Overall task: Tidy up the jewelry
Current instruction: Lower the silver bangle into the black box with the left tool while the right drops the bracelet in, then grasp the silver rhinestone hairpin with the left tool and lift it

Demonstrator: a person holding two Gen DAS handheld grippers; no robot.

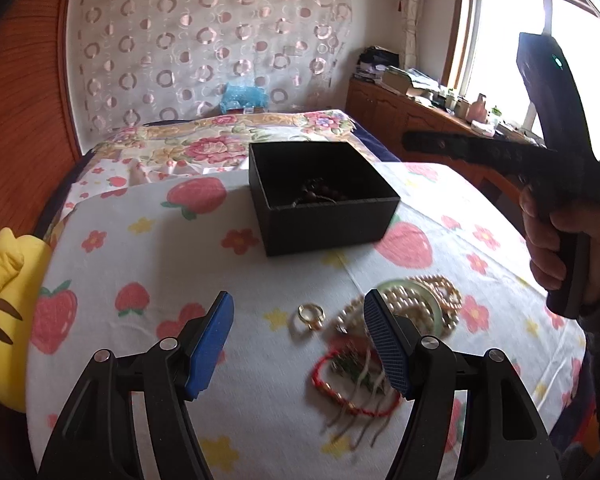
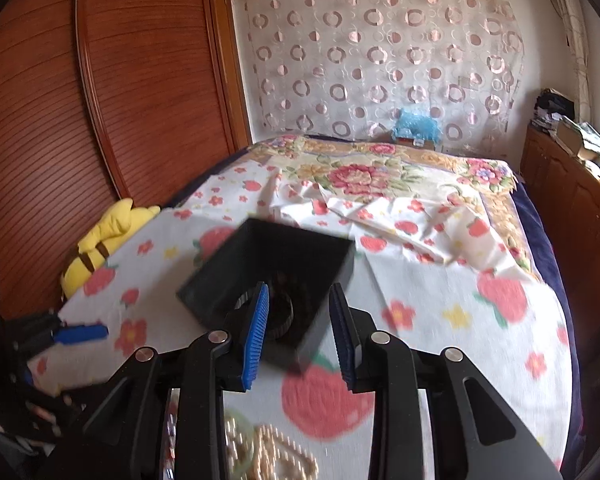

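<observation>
An open black box (image 1: 324, 196) sits on the strawberry-print cloth (image 1: 148, 264), with a dark bead bracelet (image 1: 320, 194) inside. Loose jewelry lies nearer: a gold ring (image 1: 310, 316), a pearl necklace (image 1: 416, 304) over a pale green bangle (image 1: 424, 300), and a red cord bracelet (image 1: 352, 380). My left gripper (image 1: 300, 344) is open and empty, above the ring and the red bracelet. My right gripper (image 2: 300, 332) is open and empty, held just above the box (image 2: 268, 276); it also shows in the left wrist view (image 1: 556, 176). Pearls (image 2: 276, 456) lie below it.
A yellow plush toy (image 1: 4, 320) lies at the cloth's left edge. A floral bedspread (image 2: 380, 176) lies behind the box. A wooden wardrobe (image 2: 100, 80) stands on the left, and a cluttered wooden cabinet (image 1: 420, 112) under the window on the right.
</observation>
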